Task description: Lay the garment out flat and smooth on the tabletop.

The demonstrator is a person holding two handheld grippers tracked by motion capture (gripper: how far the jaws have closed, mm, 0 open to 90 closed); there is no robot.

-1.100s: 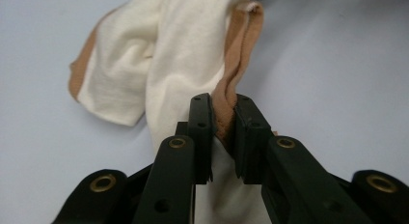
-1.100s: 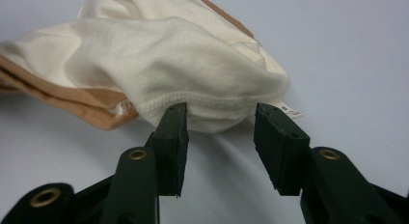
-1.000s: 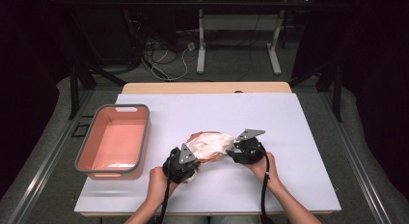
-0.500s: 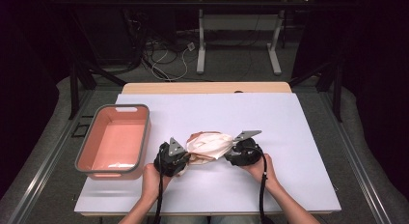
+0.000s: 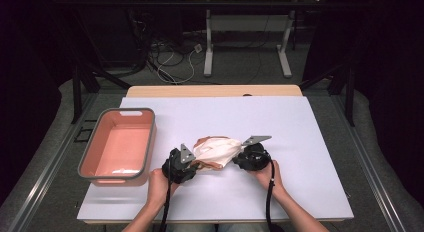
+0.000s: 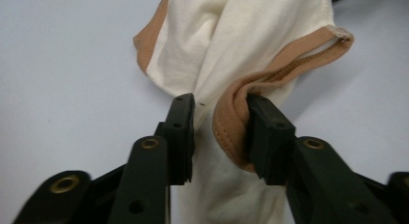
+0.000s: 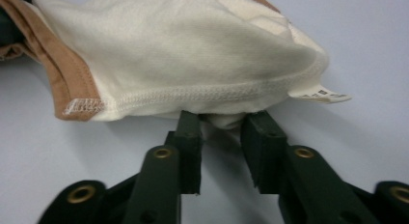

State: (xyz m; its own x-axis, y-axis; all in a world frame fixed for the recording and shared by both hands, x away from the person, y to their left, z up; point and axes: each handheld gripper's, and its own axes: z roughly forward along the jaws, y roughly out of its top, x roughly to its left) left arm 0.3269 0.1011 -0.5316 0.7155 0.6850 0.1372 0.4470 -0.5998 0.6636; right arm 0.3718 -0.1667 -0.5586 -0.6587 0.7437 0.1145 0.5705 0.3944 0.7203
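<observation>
A white table (image 5: 310, 142) is seen from above, with a person's two hands coming in from the near edge, each holding a black two-jaw gripper. Between the grippers, near the middle of the table's near half, a bunched cream garment (image 5: 216, 149) with tan trim is lifted slightly off the surface. The left gripper (image 5: 192, 164) is placed at the garment's left end and the right gripper (image 5: 239, 159) at its right end, so the cloth is spanned between them.

In the left gripper view, the garment (image 6: 241, 50) is seen hanging between the two black jaws. The jaws have just been opening and are set partly apart; a fold of the tan hem is pressed against the right-hand jaw, while the cream cloth lies against the left-hand one. Whether the cloth is truly pinched cannot be told.

In the right gripper view, the garment (image 7: 193, 55) is seen above the jaws, with a stitched hem and a small white label (image 7: 320, 95) at its edge. The jaws have just been closing and are partly apart, with a small tuck of cloth caught between their tips.

A salmon-pink tub (image 5: 145, 142) with a grey rim is set at the table's left side, well apart from the garment.
</observation>
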